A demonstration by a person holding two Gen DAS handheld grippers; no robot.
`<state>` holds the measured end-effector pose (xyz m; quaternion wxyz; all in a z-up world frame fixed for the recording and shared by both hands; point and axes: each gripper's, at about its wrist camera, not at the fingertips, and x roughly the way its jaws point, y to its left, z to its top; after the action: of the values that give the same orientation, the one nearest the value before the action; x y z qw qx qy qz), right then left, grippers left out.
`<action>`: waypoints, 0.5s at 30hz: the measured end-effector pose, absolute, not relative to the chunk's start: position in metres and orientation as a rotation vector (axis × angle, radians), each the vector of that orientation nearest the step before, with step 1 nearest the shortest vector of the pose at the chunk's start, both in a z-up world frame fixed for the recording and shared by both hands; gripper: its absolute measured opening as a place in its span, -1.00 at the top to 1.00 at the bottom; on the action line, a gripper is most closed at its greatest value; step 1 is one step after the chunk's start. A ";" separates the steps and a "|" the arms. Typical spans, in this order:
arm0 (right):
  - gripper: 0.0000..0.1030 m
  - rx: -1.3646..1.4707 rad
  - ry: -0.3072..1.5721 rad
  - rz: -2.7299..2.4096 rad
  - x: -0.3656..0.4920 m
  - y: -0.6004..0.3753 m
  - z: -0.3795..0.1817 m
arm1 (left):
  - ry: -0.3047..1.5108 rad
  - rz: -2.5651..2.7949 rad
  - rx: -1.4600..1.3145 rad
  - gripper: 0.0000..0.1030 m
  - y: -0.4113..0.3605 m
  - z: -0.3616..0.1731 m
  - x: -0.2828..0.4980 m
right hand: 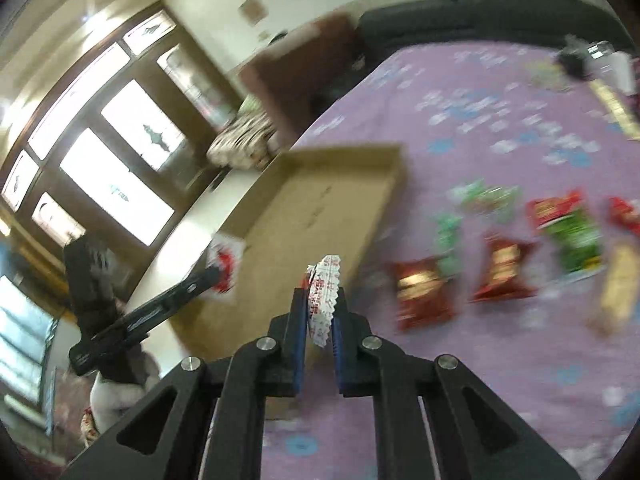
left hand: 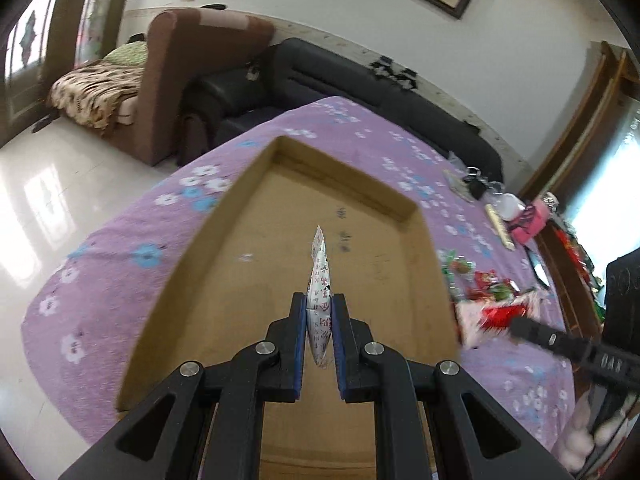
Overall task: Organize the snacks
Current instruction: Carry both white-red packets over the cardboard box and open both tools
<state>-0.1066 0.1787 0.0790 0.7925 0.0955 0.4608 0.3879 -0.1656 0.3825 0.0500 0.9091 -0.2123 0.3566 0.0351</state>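
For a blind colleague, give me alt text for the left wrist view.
The left gripper pinches a white snack packet edge-on above an empty cardboard tray on a purple floral cloth; more snacks lie at right.

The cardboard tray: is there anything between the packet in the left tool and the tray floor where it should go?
Nothing visible. The left tool holds the white packet directly over the cardboard tray, whose floor below it looks bare.

Motion-blurred snack packets [right hand: 500, 256] on purple cloth [right hand: 500, 360]; labels unreadable.
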 end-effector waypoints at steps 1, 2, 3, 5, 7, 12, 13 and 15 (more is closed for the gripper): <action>0.78 0.206 1.007 0.852 -0.108 0.186 0.075 | 0.738 0.081 -0.441 0.77 0.386 0.048 -0.166; 0.78 0.208 1.033 0.880 -0.110 0.199 0.069 | 0.740 0.092 -0.442 0.77 0.388 0.047 -0.167; 0.78 0.207 1.048 0.896 -0.112 0.208 0.065 | 0.740 0.103 -0.442 0.77 0.390 0.047 -0.169; 0.78 0.206 1.080 0.928 -0.113 0.226 0.056 | 0.735 0.126 -0.458 0.76 0.396 0.047 -0.171; 0.78 0.211 1.113 0.952 -0.114 0.240 0.047 | 0.726 0.129 -0.483 0.76 0.401 0.047 -0.173; 0.71 0.213 1.149 0.978 -0.115 0.255 0.032 | 0.685 0.133 -0.508 0.47 0.406 0.055 -0.181; 0.69 0.209 1.144 0.974 -0.114 0.255 0.033 | 0.675 0.135 -0.516 0.32 0.407 0.057 -0.184; 0.63 0.185 1.120 0.969 -0.117 0.252 0.036 | 0.654 0.138 -0.524 0.27 0.407 0.061 -0.187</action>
<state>-0.1168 0.2525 0.0358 0.7341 0.0842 0.5096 0.4408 -0.1871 0.4072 0.0611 0.9113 -0.2540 0.3172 0.0671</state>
